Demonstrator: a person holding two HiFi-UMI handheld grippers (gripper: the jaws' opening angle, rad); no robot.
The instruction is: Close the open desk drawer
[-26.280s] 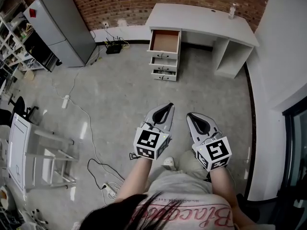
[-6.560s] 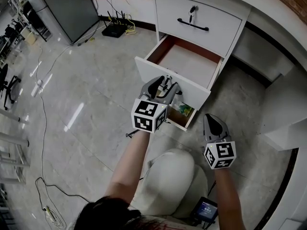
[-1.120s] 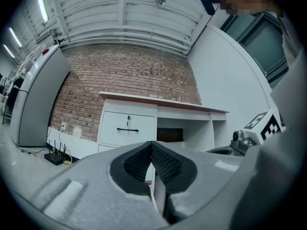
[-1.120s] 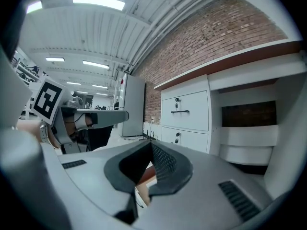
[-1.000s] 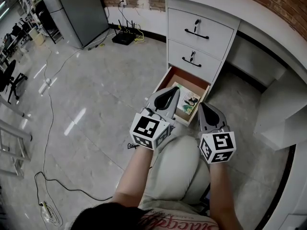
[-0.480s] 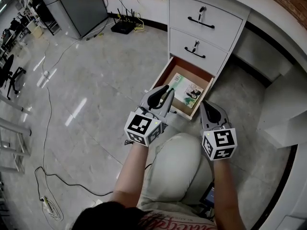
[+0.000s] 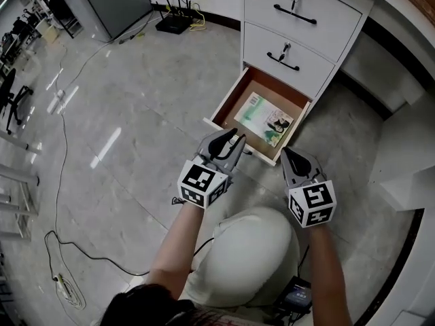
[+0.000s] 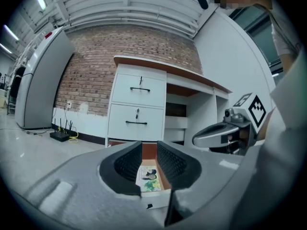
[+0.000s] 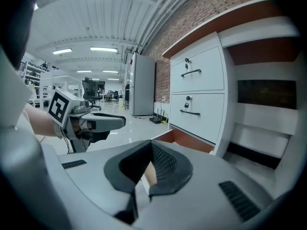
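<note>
The left gripper (image 7: 236, 141) has its jaws a narrow way apart. They have just been opening, and nothing is pressed between the pads. Through the gap, straight ahead of the tips, shows the white front edge of the open bottom drawer (image 7: 226, 100). Whether the tips touch it cannot be told. Inside the drawer, just beyond that edge, lies a printed booklet (image 7: 265, 117). Beside the left gripper, to its right, the right gripper (image 7: 287, 153) has its tips drawn together and empty, near the drawer's front corner. Further ahead and above the open drawer stand two closed drawers (image 7: 285, 53) with dark handles, under the white desk (image 8: 192, 80). Behind both grippers is the person's knee (image 7: 245, 250).
</note>
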